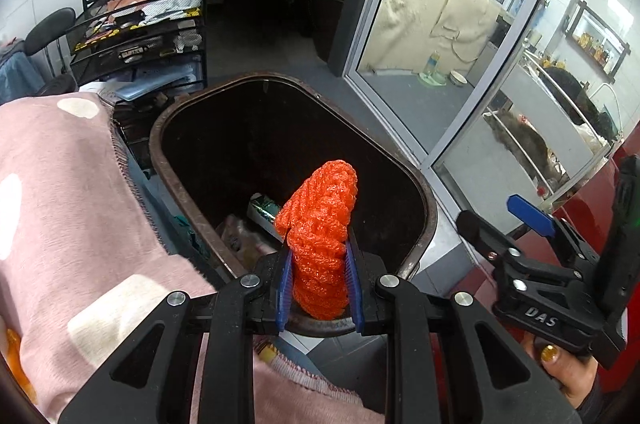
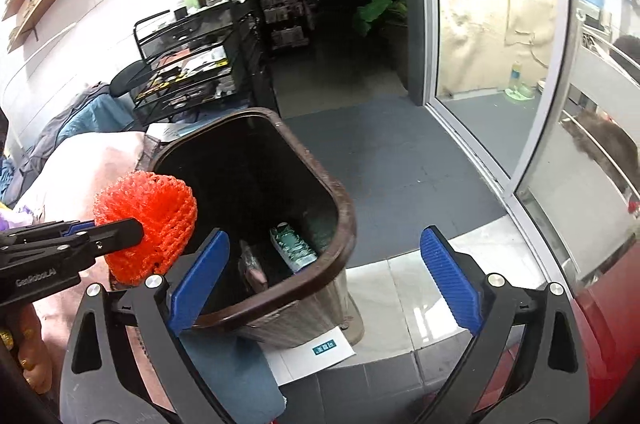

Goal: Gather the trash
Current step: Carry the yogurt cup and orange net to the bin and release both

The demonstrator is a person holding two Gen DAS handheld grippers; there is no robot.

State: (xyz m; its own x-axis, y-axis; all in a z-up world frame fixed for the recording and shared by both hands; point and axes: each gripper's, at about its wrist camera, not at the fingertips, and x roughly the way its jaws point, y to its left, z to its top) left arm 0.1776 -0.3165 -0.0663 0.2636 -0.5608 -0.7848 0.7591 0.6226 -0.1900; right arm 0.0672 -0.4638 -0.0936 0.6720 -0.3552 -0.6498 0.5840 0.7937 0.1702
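The left wrist view was taken from close above the brown bin, looking steeply down into it. The right wrist view was taken from slightly further back, facing the same bin. The bin, wire rack and glass door were shared.

There was one orange foam net, one brown bin, two tools, and one green carton inside the bin.

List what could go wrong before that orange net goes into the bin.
1. In the right wrist view the orange foam net held by the left hand-held gripper appears beside the brown bin rim, so an early release may drop it outside.
2. The light net might snag on the ribbed pads.
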